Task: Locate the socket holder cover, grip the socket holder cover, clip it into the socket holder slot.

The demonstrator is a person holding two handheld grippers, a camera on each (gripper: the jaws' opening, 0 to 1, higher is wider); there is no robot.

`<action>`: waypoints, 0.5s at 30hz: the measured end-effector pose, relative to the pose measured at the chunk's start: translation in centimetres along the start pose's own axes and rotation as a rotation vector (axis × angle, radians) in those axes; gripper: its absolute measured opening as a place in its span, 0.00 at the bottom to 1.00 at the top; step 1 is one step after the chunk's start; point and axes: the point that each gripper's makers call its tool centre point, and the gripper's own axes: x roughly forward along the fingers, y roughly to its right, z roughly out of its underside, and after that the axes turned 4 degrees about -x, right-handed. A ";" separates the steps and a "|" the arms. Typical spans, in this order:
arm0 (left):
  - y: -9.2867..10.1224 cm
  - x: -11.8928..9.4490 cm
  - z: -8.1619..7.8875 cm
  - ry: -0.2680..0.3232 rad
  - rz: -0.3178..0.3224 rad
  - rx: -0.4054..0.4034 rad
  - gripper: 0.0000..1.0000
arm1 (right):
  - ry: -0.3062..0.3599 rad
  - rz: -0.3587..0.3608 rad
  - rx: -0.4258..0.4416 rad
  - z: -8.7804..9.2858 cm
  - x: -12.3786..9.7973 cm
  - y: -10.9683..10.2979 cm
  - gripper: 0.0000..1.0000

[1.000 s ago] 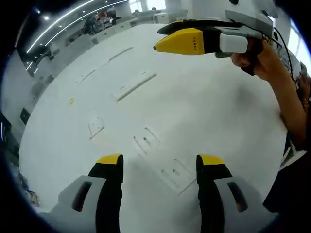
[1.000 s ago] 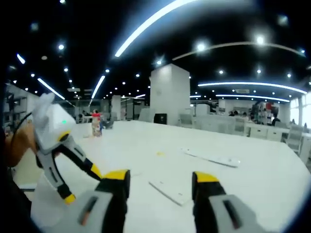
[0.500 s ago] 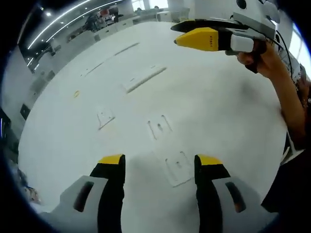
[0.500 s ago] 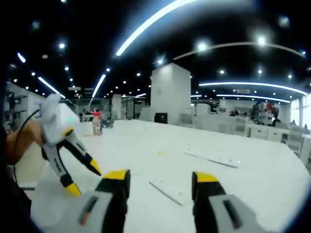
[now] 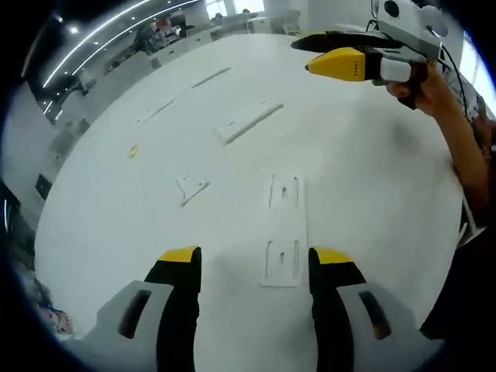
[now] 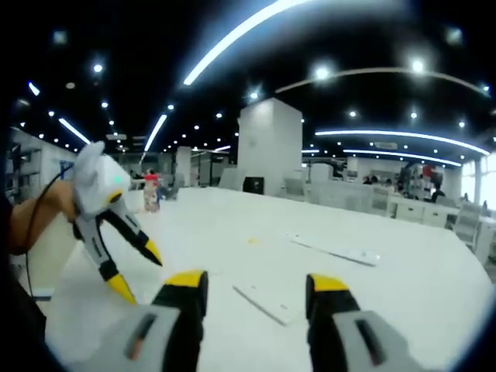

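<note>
We see the socket holder cover (image 5: pixel 282 263) flat on the white table (image 5: pixel 372 186), between the left gripper (image 5: pixel 249 257) tips, lengthwise along them; both grippers gape empty, right gripper (image 6: pixel 249 280) well apart.

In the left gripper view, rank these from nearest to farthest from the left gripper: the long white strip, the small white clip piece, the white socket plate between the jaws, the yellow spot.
From the left gripper:
1. White socket plate, just ahead between the jaws.
2. Small white clip piece, ahead and to the left.
3. Yellow spot, further left.
4. Long white strip, far ahead, near mid-table.
</note>
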 end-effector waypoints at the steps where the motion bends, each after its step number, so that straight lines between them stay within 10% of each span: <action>1: 0.1 0.1 -0.2 -0.002 0.008 0.002 0.52 | -0.001 0.001 0.000 0.0 0.0 0.0 0.52; 15: 1.5 2.0 -1.5 -0.070 0.076 0.047 0.40 | 0.000 0.003 -0.006 0.1 -0.1 0.1 0.49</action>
